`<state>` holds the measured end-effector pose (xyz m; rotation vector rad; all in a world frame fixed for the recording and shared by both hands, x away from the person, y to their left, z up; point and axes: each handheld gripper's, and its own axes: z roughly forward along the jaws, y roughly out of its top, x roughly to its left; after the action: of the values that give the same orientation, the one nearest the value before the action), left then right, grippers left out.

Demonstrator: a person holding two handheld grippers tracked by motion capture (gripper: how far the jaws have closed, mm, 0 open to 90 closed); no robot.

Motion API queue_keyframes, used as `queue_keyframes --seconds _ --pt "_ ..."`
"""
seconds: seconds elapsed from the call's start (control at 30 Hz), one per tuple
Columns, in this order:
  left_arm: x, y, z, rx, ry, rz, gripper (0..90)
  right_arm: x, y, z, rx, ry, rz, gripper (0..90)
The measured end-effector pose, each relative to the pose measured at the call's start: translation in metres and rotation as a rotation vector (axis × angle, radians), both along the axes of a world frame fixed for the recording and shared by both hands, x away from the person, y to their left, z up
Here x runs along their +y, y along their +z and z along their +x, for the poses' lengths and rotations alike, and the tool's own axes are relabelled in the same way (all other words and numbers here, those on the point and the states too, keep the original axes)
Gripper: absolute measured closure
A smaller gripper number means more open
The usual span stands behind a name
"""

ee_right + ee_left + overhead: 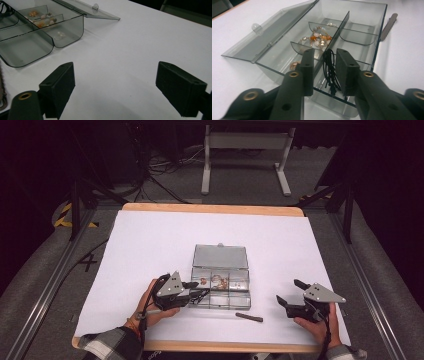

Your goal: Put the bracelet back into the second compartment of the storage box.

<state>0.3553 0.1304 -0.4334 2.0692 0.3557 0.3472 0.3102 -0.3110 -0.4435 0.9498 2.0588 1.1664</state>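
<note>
The left gripper [324,72] hangs over the near corner compartment of the clear compartment box [359,37], jaws slightly apart with a black cord [330,71] loose between them. The right gripper [115,92] rests on the white table [140,45] beside the box, jaws wide apart and holding nothing.

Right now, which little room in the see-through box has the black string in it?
The black knotted cord lies in the corner compartment of the clear plastic divided box closest to the left tongs, between their jaws. The middle compartment behind it holds orange and pearly beads instead.
</note>
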Motion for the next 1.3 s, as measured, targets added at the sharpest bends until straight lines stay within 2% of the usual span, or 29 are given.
queue_keyframes --seconds 0.17,0.2,0.27,0.4,0.57,0.77,1.0,1.03,1.07,1.1,1.23,1.3 --pt "0.013 0.005 -0.004 -0.020 0.022 -0.030 56.7 0.000 0.001 -0.001 0.004 0.030 0.003 23.5" --pt "0.016 0.006 -0.006 -0.029 0.043 -0.038 51.2 0.000 0.001 -0.002 0.014 0.049 0.004 25.9" --pt "0.021 0.007 -0.008 -0.038 0.056 -0.041 49.1 0.001 0.001 -0.002 0.017 0.056 0.005 27.5" --pt "0.032 0.009 -0.013 -0.053 0.089 -0.055 41.3 0.006 0.003 -0.006 0.037 0.122 0.001 33.5" --pt "0.042 0.007 -0.018 -0.061 0.110 -0.061 31.4 0.016 0.009 -0.013 0.082 0.241 0.018 39.3" --pt "0.060 -0.002 -0.025 -0.050 0.164 -0.053 18.5 0.031 0.011 -0.023 0.122 0.351 0.009 41.1" --pt "0.084 -0.012 -0.033 -0.031 0.214 -0.068 12.4 0.043 0.008 -0.031 0.139 0.416 -0.016 47.5" --pt "0.088 -0.014 -0.034 -0.025 0.211 -0.089 10.9 0.045 0.007 -0.031 0.146 0.423 -0.023 47.5" --pt "0.090 -0.014 -0.035 -0.029 0.209 -0.088 10.5 0.047 0.005 -0.031 0.150 0.425 -0.032 48.2" --pt "0.092 -0.016 -0.037 -0.015 0.209 -0.098 10.1 0.048 0.005 -0.031 0.156 0.430 -0.035 49.0" --pt "0.101 -0.022 -0.041 -0.015 0.214 -0.097 7.9 0.052 0.002 -0.031 0.176 0.436 -0.049 54.7" --pt "0.104 -0.024 -0.044 -0.002 0.219 -0.130 7.1 0.054 0.000 -0.031 0.187 0.447 -0.060 57.5"
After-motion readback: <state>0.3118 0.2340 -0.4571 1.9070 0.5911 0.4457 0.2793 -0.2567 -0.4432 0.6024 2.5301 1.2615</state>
